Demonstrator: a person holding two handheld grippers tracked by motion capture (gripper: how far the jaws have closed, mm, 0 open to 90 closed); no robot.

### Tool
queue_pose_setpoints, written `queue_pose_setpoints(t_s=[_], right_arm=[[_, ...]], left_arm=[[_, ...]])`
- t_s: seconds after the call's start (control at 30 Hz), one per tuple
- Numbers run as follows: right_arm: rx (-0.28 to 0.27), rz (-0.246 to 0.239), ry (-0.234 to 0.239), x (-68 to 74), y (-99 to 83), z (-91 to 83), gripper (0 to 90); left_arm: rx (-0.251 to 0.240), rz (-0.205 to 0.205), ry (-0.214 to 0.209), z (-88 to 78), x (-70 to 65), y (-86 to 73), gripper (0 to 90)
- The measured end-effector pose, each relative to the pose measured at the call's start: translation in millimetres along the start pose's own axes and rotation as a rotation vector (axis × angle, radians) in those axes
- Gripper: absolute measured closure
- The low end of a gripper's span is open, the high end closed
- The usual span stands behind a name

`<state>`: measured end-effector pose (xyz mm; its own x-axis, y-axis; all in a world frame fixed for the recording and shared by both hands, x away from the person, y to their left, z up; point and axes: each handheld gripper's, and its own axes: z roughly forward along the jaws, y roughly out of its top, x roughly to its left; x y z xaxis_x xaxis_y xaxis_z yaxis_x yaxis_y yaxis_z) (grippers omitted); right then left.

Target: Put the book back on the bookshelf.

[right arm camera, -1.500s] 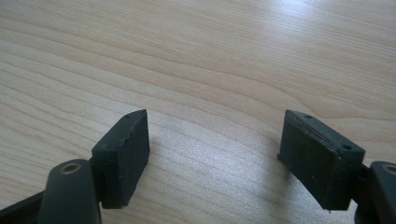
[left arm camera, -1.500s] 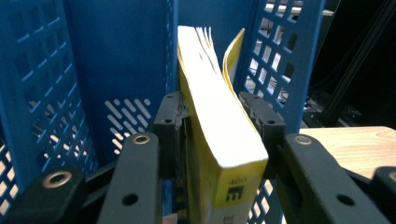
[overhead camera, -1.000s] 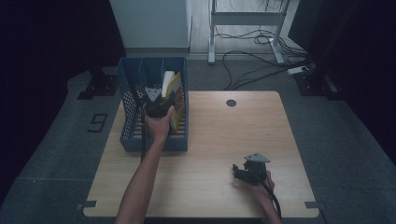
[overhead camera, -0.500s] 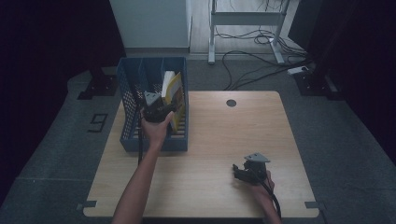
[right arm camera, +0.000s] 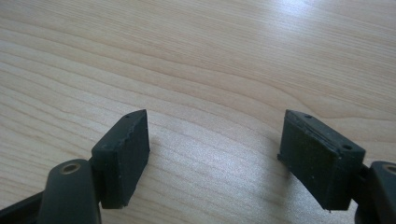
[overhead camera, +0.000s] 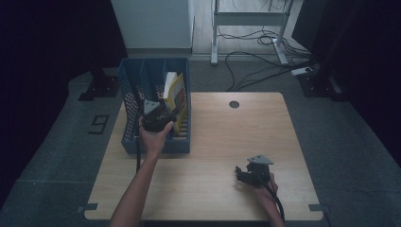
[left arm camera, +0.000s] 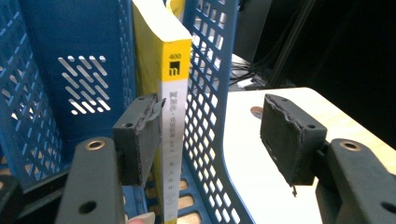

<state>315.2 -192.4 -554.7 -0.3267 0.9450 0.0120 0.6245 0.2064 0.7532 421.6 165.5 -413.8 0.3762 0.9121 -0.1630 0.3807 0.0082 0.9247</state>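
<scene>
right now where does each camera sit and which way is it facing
High view: above the person's side, looking forward and down on the table; forearms, both tools.
Left gripper view: on the left tool, facing the yellow book in the blue file rack; open jaws.
Right gripper view: on the right tool, facing bare tabletop.
Shared: book, rack, tabletop.

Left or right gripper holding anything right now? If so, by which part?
Nothing held. The left gripper has just opened; its fingers straddle the yellow book's spine and the blue rack's wall. The right gripper is open.

file rack (overhead camera: 130, 111): on table (overhead camera: 213, 142), far left corner
book (overhead camera: 176, 97): upright in rack's right compartment
cable hole (overhead camera: 234, 104): right of rack
</scene>
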Motion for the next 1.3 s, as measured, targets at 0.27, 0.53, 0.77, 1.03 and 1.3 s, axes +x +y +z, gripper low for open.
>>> queue_pose_setpoints(t_s=[0.27,0.53,0.77,1.03,1.3], right_arm=[[-0.001,0.0,-0.001,0.0,0.0,0.1,23.3],[-0.001,0.002,-0.002,0.2,0.0,0.1,23.3],[-0.001,0.0,-0.001,0.1,0.0,0.0,23.2],[-0.001,0.001,-0.002,0.2,0.0,0.1,23.2],[-0.001,0.0,-0.002,0.1,0.0,0.1,23.2]], left_arm=[[0.006,0.007,-0.069,-21.9,-1.5,-16.7,38.2],[0.031,0.008,-0.136,-44.1,-1.0,-40.1,38.1],[0.081,-0.005,-0.168,-58.4,2.4,-57.4,37.2],[0.112,0.012,-0.201,-75.0,1.1,-88.7,37.3],[0.174,0.018,-0.228,-78.4,2.1,-120.4,36.3]])
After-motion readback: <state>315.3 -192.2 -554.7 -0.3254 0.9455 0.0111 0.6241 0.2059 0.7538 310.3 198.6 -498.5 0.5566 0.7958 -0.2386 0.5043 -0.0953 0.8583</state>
